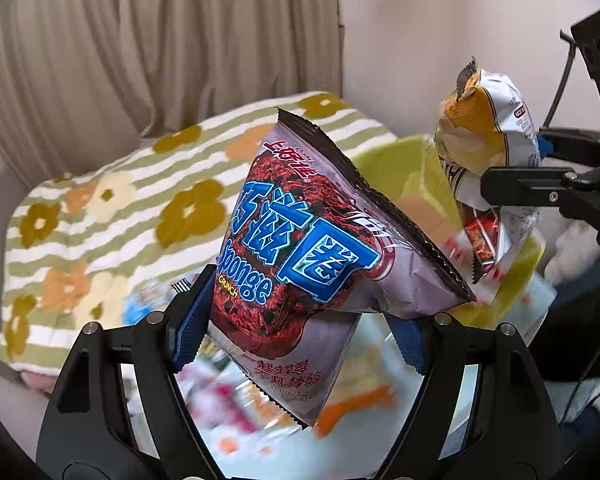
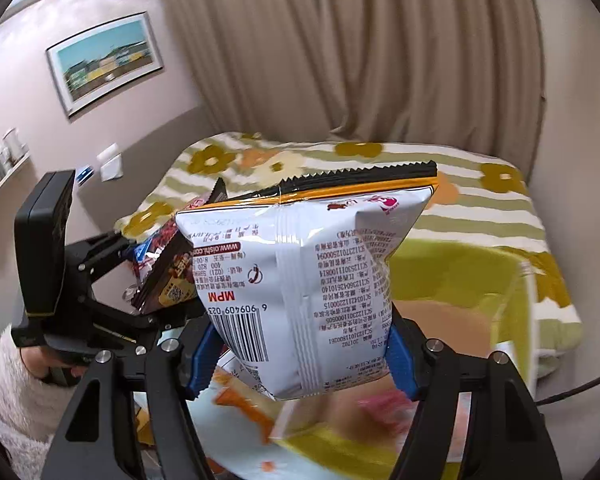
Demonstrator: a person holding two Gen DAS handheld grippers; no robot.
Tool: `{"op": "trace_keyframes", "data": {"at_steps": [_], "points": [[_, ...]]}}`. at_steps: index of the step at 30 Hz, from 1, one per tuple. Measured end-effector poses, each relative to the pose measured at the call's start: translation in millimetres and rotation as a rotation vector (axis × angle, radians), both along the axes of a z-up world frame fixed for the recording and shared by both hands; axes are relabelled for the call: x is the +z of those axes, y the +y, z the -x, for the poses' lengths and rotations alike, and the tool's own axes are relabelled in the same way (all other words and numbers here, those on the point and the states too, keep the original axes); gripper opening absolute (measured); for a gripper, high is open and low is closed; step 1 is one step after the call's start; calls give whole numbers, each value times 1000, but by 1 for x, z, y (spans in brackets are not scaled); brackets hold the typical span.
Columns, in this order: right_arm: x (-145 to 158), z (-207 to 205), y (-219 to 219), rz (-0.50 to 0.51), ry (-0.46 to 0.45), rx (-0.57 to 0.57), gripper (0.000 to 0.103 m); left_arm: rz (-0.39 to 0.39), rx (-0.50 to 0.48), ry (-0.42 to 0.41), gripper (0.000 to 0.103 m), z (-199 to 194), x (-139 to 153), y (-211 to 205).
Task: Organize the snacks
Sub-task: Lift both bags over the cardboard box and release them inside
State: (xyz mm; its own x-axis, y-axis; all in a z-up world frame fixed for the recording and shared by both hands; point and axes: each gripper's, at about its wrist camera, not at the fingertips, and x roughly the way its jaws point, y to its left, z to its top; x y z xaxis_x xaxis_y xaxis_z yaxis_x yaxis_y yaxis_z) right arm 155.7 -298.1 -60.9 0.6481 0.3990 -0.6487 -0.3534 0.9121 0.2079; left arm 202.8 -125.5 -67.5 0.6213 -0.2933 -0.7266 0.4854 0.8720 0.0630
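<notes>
My left tool is clenched on a purple snack bag printed "Sponge Crunch", which fills the centre of the left wrist frame, tilted with its dark crimped edge toward the upper right. My right tool grips a white snack bag by its lower part; it sits mid-frame in the right wrist view, back side facing me, barcode at lower left, black serrated seal on top. Both bags hang above a yellow-green box, blurred, at the right. Behind lies a bed with a flowered striped blanket, curtains above.
</notes>
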Motion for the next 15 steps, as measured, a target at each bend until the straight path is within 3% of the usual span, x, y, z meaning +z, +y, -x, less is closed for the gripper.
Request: {"op": "trace_keyframes", "data": {"at_steps": [7,15], "points": [[-10,-34,-66,-6,60,-71,66,93,5,87,76,-45,-9,-82],[-37,-68,-109,-55,142,-138,66,78,-3,224,76,-94,-57,-136]]}}
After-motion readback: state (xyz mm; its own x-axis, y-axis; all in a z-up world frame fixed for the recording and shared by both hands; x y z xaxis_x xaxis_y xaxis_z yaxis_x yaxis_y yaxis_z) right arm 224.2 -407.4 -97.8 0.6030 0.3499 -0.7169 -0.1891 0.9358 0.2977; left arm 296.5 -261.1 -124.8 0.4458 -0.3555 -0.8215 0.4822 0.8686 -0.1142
